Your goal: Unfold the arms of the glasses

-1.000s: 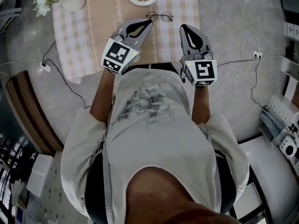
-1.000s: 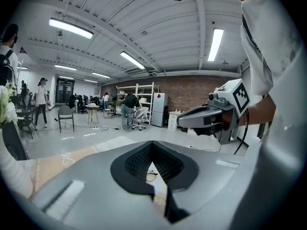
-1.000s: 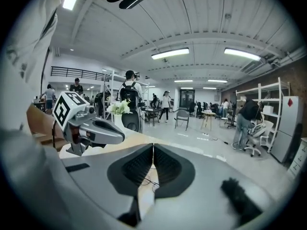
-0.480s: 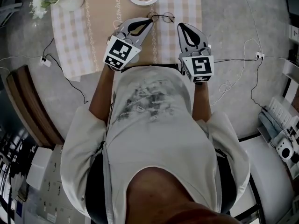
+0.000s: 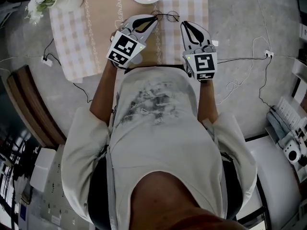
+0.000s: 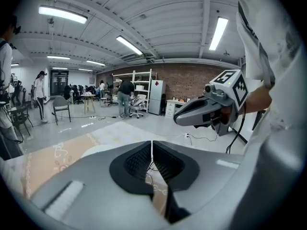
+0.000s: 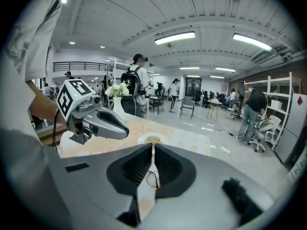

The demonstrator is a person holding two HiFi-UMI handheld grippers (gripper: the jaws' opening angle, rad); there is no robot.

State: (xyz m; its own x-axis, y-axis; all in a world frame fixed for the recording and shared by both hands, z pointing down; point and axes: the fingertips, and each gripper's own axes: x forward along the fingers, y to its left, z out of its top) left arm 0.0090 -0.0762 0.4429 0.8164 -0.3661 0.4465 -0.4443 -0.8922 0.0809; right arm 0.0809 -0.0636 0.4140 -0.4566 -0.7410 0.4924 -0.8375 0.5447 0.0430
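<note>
Wire-rimmed round glasses (image 5: 168, 16) on checked cloth (image 5: 193, 1); left tongs (image 5: 153, 18), right tongs (image 5: 184, 24) both closed, empty.

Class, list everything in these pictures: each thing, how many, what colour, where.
round thin-wire dark glasses: one, dark, on the cloth just beyond both claws
round white plate: one, white, holding yellowish dried bits, beyond the glasses
checked cloth with a beige patterned middle band: one, white and beige, covering the table
white vase of white flowers: one, white, far left on the cloth
black cable: at least one, black, on the grey floor at the left
left claw: one, grey, shut, empty
right claw: one, grey, shut, empty
person's shirt: one, pale grey, nearest the camera
</note>
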